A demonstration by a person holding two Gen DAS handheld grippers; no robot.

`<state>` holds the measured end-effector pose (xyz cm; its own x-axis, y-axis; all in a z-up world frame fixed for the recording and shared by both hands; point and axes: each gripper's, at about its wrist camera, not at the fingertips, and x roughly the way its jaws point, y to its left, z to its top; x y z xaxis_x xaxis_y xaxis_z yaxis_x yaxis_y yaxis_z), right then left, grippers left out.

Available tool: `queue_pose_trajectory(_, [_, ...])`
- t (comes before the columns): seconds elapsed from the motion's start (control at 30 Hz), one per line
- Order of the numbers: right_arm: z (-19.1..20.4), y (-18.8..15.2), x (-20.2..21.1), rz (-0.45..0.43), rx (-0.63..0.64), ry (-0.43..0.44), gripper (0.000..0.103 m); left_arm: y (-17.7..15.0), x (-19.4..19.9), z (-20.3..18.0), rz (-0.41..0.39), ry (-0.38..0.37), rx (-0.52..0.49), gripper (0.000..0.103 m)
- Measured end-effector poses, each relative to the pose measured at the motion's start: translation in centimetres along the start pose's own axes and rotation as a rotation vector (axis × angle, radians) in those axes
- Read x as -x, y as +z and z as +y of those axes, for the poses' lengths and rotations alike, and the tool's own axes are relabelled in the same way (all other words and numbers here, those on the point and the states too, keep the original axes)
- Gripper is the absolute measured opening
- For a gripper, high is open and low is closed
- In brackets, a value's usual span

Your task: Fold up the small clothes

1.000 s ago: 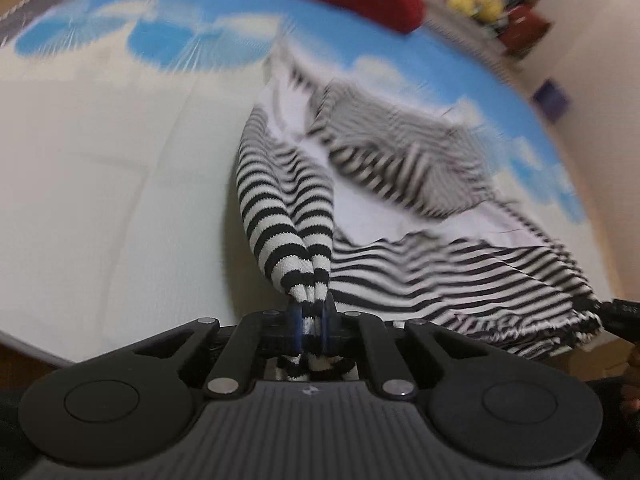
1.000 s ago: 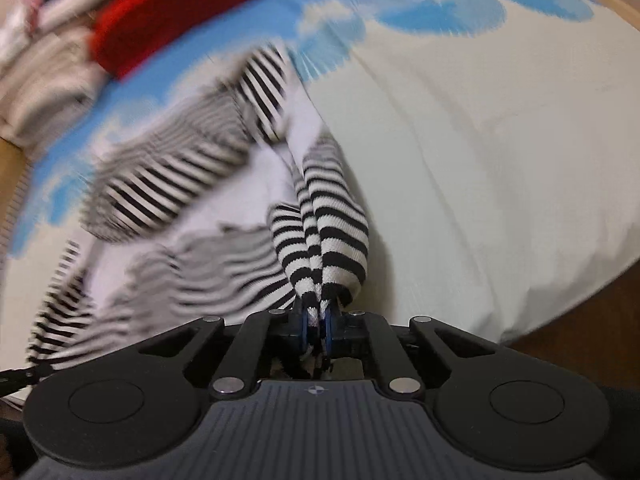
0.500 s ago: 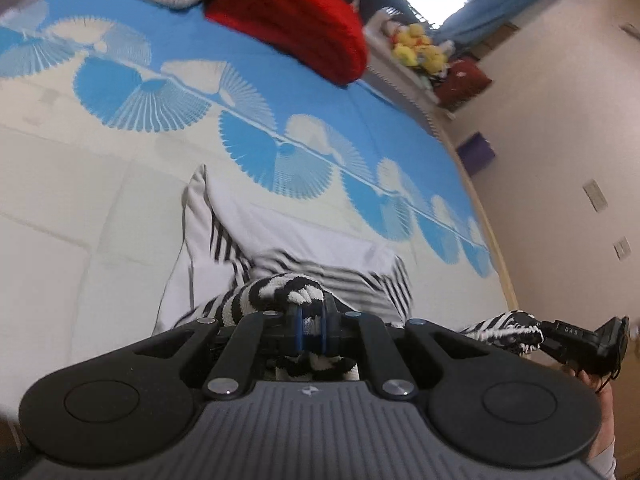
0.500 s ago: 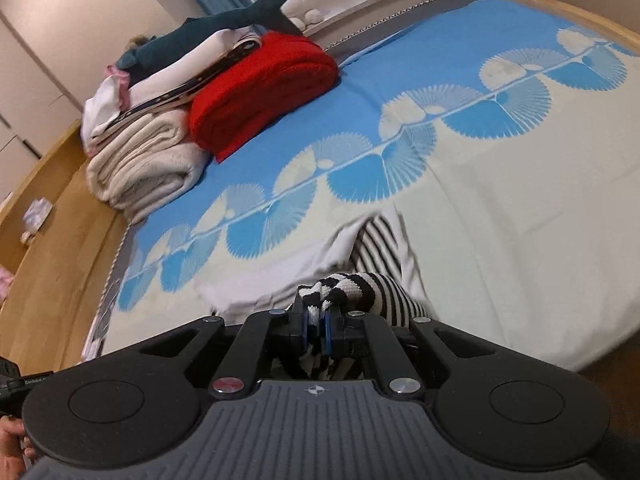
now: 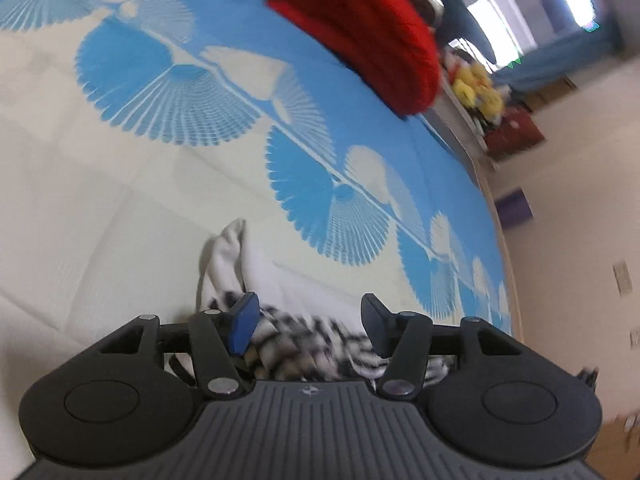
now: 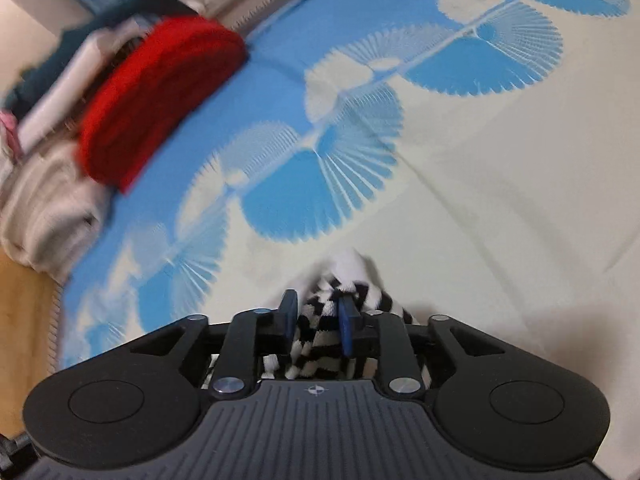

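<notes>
A black-and-white striped garment [image 5: 304, 336] lies bunched on the bed, with a white part [image 5: 256, 268] stretching away from me. My left gripper [image 5: 306, 320] is open wide, its blue pads apart on either side of the striped cloth. In the right wrist view the same striped garment [image 6: 320, 340] sits between the fingers of my right gripper [image 6: 318, 320], which is partly open, with the cloth loose between the pads. Both grippers are low over the near edge of the bed.
The bed cover [image 5: 120, 184] is cream with blue fan patterns. A folded red blanket [image 5: 360, 28] and stacked beige and white linens [image 6: 44, 200] lie at the far side. Yellow toys [image 5: 476, 92] sit on a shelf. A wooden floor [image 6: 20, 320] shows at left.
Both grippers have opened and let go of the striped garment, which now lies bunched on the bed between their fingers. Both views have swung.
</notes>
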<state>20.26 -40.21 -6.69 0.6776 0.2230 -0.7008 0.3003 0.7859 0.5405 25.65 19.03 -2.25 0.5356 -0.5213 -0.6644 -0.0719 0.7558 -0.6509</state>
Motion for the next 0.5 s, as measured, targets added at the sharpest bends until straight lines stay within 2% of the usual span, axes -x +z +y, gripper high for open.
queue_pose_trajectory(0.1, [-0.1,0.2,1.0,-0.031,0.020,0.041,0.028,-0.9,0.4,-0.3,0.046,-0.009,-0.041,0.061])
queue_pose_trajectory(0.2, [-0.3,-0.6,1.2,0.021,0.040,0.103,0.037,-2.7,0.0,-0.8,0.117,0.007,-0.096,0.061])
queue_pose_trajectory(0.3, [0.0,-2.5,0.6,0.115,0.104,0.145,0.051,-4.7,-1.0,-1.2,0.168,-0.006,-0.131,0.061])
queue_pose_trajectory(0.4, [0.2,-4.4,-1.2,0.224,0.133,0.102,0.054,-5.5,-2.4,-1.9,0.188,-0.017,-0.140,0.061])
queue_pose_trajectory(0.5, [0.8,-4.9,-2.4,0.247,0.150,0.100,0.054,-5.4,-4.4,-2.5,0.206,-0.036,-0.124,0.061])
